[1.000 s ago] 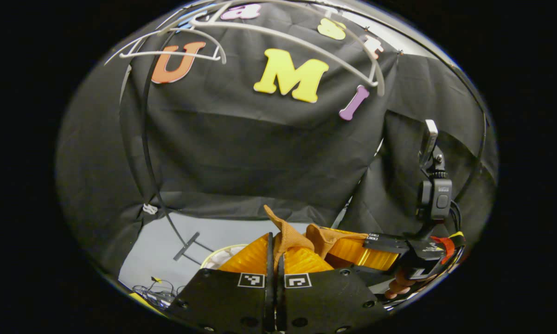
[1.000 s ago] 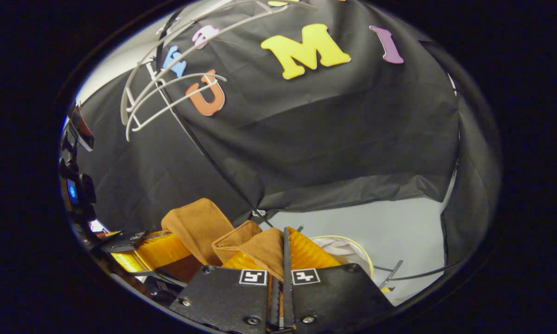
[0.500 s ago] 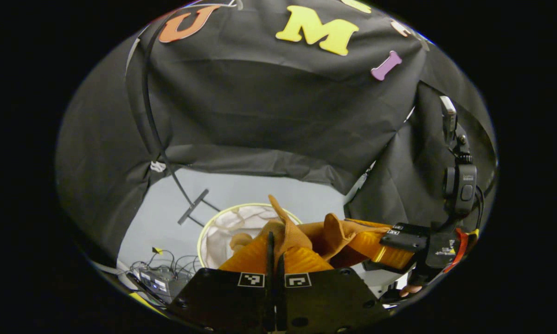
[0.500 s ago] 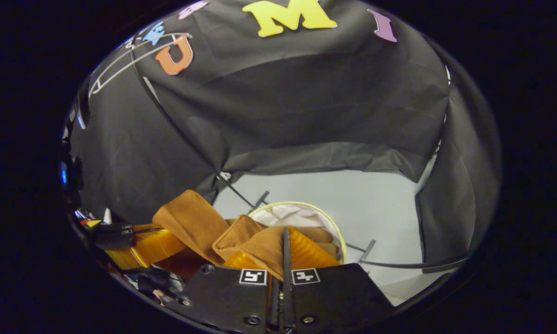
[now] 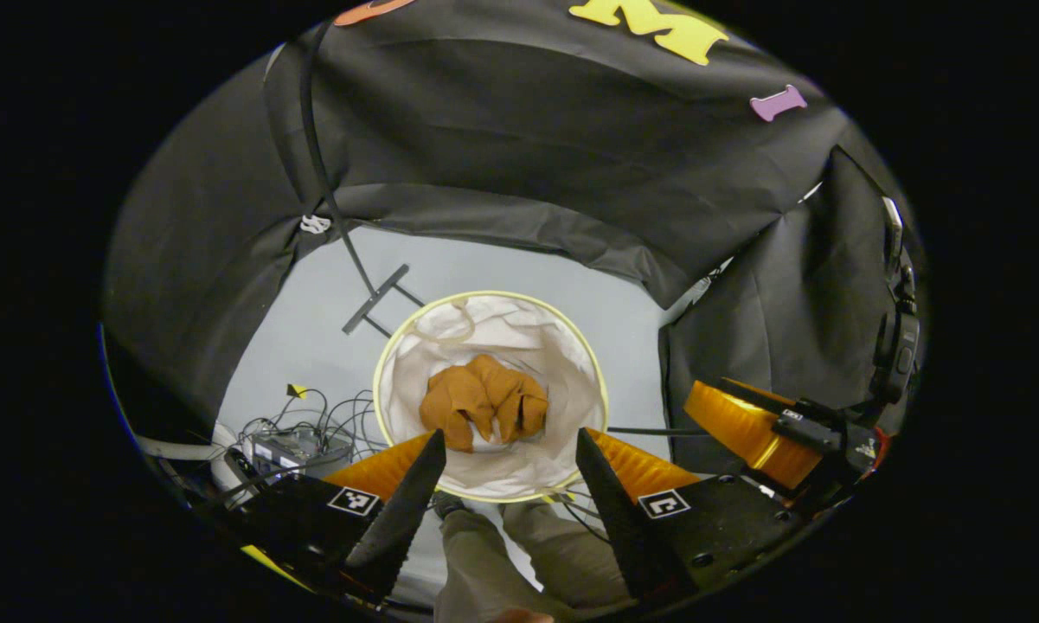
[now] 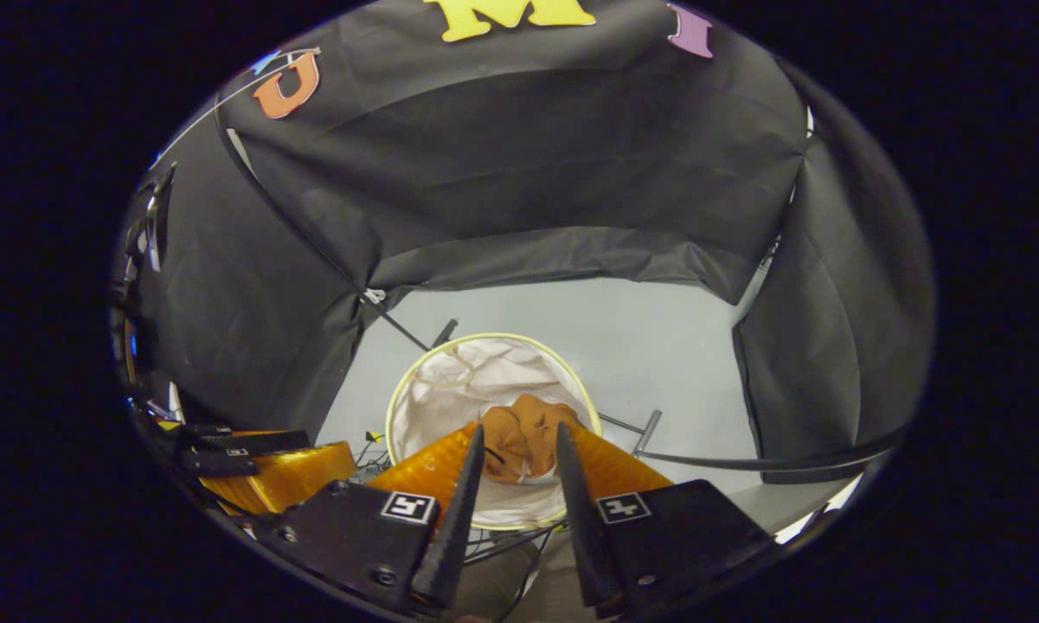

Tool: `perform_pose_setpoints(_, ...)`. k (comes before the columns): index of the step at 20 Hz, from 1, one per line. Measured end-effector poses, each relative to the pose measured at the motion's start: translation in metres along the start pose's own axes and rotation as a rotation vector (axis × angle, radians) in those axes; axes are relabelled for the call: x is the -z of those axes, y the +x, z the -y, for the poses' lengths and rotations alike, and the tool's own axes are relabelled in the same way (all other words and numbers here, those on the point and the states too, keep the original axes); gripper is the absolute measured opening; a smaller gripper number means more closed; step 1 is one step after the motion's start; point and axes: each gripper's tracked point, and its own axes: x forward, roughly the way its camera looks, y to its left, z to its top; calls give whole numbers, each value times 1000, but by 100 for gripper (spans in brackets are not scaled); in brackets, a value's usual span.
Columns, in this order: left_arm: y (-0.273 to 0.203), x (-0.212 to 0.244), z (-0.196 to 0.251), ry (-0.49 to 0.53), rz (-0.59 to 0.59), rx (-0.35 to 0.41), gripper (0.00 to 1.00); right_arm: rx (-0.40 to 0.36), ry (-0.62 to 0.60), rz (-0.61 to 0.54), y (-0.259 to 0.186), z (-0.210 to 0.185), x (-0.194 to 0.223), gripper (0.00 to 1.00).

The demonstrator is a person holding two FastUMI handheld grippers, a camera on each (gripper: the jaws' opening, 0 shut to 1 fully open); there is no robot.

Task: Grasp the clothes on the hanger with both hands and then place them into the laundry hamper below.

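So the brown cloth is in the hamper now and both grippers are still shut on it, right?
Not quite. The cloth does lie in the hamper, but both grippers are open: the left gripper in the left gripper view, the right gripper in the right gripper view.

We see each handheld gripper built the same: left gripper (image 5: 506, 497) and right gripper (image 6: 513, 502) both have flat black plates with round screw heads and one square black-and-white marker tag per side, over ribbed translucent orange housings, tapering to serrated-edge wedge fingers. Person's grey-khaki trouser legs (image 5: 519, 562) show below.
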Motion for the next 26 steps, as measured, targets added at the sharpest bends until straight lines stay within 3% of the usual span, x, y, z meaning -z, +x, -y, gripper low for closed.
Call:
perform_pose_setpoints(2, -6, 6, -6, 21, 6, -16, 96, 21, 7, 22, -15, 5, 7, 69)
perform_pose_setpoints(3, -16, 10, -7, 35, 11, -22, 100, 32, 12, 34, -24, 7, 11, 69)
perform_pose_setpoints(9, -43, 21, -13, 117, 89, -28, 97, 110, -8, 185, -103, 25, 38, 66)
perform_pose_setpoints(12, -62, 30, -28, 126, 128, -53, 100, 154, -64, 301, -152, 36, 35, 66)
perform_pose_setpoints(15, -94, 36, -37, 106, 183, -76, 98, 145, -75, 430, -204, 41, 20, 66)
perform_pose_setpoints(20, -171, 24, -20, 58, 379, -120, 97, 121, -132, 587, -269, 60, 10, 66)
perform_pose_setpoints(23, -220, 19, 19, 39, 528, -114, 97, 110, -172, 681, -317, 83, 16, 90)
perform_pose_setpoints(24, -237, 18, 36, 40, 581, -104, 97, 101, -184, 718, -336, 90, 18, 83)
perform_pose_setpoints(26, -276, 24, 63, 39, 686, -97, 97, 69, -199, 784, -369, 103, 23, 90)
